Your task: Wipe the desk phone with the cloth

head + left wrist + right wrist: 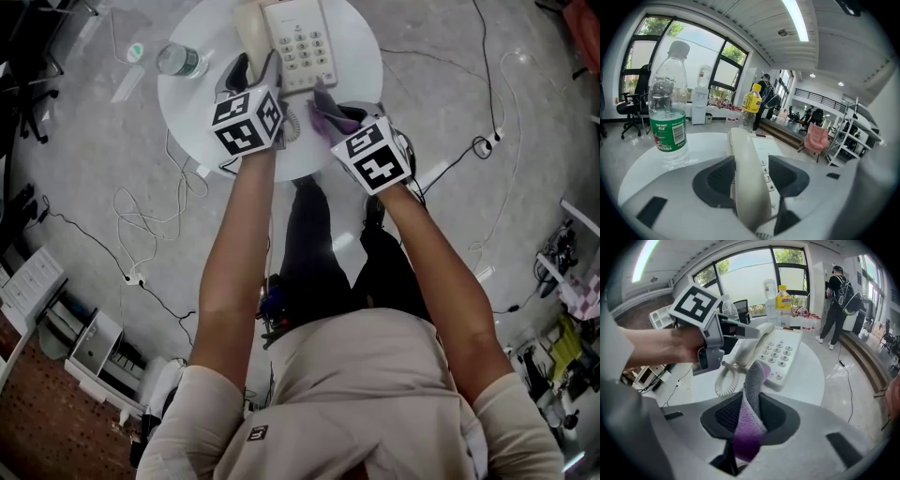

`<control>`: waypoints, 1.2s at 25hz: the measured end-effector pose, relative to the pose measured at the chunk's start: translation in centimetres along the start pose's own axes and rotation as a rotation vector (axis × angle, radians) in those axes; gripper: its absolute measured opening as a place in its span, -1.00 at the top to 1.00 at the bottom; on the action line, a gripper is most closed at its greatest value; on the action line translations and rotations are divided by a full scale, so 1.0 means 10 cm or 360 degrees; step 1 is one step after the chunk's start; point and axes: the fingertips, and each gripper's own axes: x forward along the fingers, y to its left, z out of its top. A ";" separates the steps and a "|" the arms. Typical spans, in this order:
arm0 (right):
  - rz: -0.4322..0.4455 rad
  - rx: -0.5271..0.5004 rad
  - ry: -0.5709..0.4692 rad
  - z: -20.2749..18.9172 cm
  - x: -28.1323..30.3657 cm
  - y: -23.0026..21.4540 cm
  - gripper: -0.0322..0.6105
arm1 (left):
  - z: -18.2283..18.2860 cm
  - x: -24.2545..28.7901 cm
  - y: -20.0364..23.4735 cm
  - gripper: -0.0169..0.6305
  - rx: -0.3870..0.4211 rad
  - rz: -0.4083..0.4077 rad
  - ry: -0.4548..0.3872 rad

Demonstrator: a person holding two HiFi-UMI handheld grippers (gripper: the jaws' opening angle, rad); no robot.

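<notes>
A cream desk phone (300, 42) lies at the far side of a round white table (187, 98), keypad up. My left gripper (251, 67) is shut on its handset (251, 33), which runs along the phone's left side. In the left gripper view the handset (745, 154) fills the space between the jaws of that gripper (751, 178). My right gripper (333, 127) hovers at the phone's near right corner, shut on a purple-and-grey cloth (323, 105). In the right gripper view the cloth (752, 399) stands up out of the jaws (750, 418), just short of the phone (780, 355).
A clear water bottle with a green label (180, 61) stands on the table left of the handset. The coiled cord (725, 378) loops at the phone's near edge. Two more bottles (783, 301) stand behind the phone. Cables trail over the floor (141, 225). A person (841, 291) stands far off.
</notes>
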 end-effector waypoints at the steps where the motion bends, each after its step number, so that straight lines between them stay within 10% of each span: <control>1: 0.0013 -0.0012 0.0015 -0.04 0.03 0.03 0.61 | 0.01 -0.02 -0.01 0.27 0.0010 -0.0008 0.0002; 15: 0.0112 -0.0135 0.0024 -0.04 -0.12 0.27 0.24 | 0.27 -0.77 -0.20 0.27 0.0167 -0.0155 0.0014; 25: 0.0030 -0.0207 -0.0431 0.72 -1.13 0.36 0.91 | 1.01 -1.74 -0.51 0.68 0.0178 -0.0320 -0.0211; 30: 0.0099 -0.0114 -0.0715 1.09 -1.79 0.42 0.92 | 1.28 -2.29 -0.76 0.88 0.0262 -0.0423 -0.0313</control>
